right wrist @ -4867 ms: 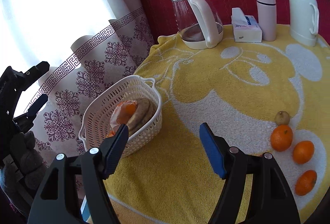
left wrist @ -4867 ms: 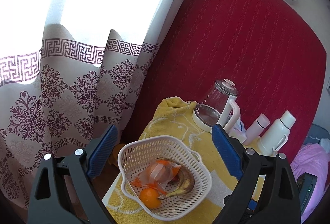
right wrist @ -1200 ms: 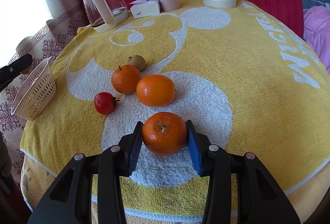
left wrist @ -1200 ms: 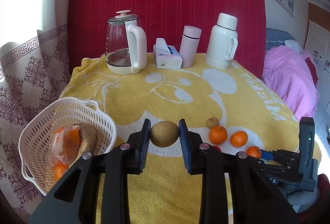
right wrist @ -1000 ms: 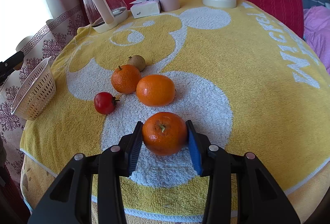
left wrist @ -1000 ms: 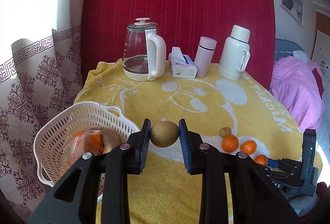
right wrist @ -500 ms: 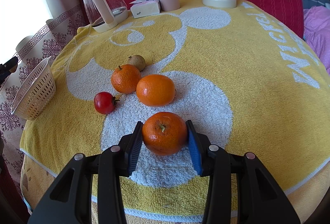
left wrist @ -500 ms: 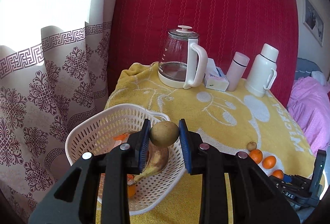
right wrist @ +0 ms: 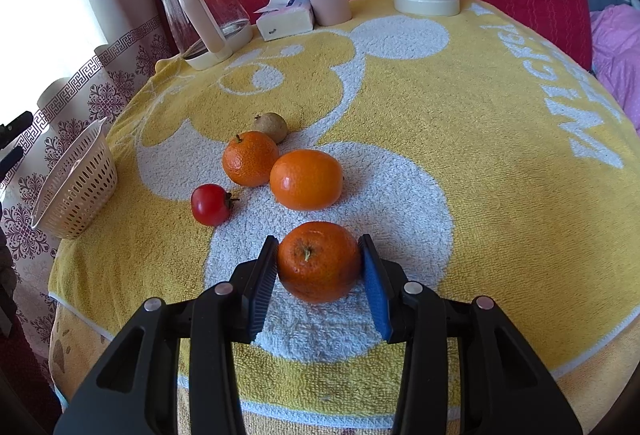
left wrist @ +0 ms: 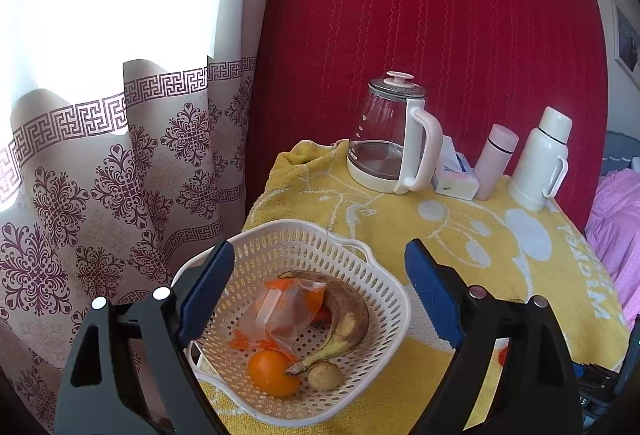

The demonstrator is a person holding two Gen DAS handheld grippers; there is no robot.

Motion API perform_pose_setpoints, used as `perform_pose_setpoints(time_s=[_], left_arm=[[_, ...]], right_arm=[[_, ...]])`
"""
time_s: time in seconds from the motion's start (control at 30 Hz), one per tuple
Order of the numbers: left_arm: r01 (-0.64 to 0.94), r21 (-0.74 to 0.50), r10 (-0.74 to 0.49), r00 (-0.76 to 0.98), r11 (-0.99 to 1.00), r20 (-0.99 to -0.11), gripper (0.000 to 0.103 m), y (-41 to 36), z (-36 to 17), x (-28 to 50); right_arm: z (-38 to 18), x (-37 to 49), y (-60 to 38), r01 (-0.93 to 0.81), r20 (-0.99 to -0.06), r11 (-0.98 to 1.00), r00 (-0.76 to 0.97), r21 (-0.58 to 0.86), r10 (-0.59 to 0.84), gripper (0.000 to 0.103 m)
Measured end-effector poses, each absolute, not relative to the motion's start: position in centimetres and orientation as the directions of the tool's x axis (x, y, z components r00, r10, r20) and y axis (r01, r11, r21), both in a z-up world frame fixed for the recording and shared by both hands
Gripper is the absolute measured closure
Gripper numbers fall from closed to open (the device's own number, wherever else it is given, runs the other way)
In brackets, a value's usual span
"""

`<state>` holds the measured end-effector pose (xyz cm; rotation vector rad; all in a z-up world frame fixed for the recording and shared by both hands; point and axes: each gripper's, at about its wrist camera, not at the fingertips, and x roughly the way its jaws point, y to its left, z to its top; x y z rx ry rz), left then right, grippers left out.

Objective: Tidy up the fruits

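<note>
Left wrist view showed the left gripper (left wrist: pixel 316 291) spread wide and empty over the basket (left wrist: pixel 394 319), the kiwi (left wrist: pixel 325 375) lying at 6 o'clock inside. The right gripper (right wrist: pixel 319 267) clamped an orange (right wrist: pixel 319 261) (carry it level, release low over the basket).

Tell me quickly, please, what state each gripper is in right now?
Left gripper: open, empty, above the basket.
Right gripper: closed on an orange.

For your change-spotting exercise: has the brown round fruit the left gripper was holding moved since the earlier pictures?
Yes. The brown fruit now lies in the white basket beside the banana; the left gripper is open above.
</note>
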<state>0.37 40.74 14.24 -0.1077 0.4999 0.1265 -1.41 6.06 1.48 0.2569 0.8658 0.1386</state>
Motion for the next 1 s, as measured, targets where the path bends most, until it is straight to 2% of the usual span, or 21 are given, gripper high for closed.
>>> perform_pose_setpoints(time_s=[0.3, 0.53, 0.73, 1.0], left_arm=[[-0.165, -0.084, 0.106, 0.875, 0.983, -0.473, 0.015, 41.1, 14.6, 0.0], [-0.163, -0.084, 0.105, 0.875, 0.983, -0.472, 0.015, 41.0, 14.7, 0.0], [-0.164, -0.086, 0.105, 0.874, 0.983, -0.474, 0.014, 41.1, 14.7, 0.0], [-0.164, -0.087, 0.104, 0.875, 0.983, -0.474, 0.014, 41.2, 14.7, 0.0]], right_arm=[[3.0, -1.9, 6.2, -0.044, -0.696, 0.943, 0.663, 0.331, 0.275, 0.065], [4.1, -2.4, 6.6, -0.062, -0.679, 0.952, 0.687, 0.3, 0.259, 0.065], [3.2, -1.9, 5.9, -0.021, -0.699, 0.956, 0.678, 0.291, 0.228, 0.056], [1.8, -1.9, 6.9, -0.034, -0.746, 0.966, 0.629, 0.257, 0.221, 0.053]])
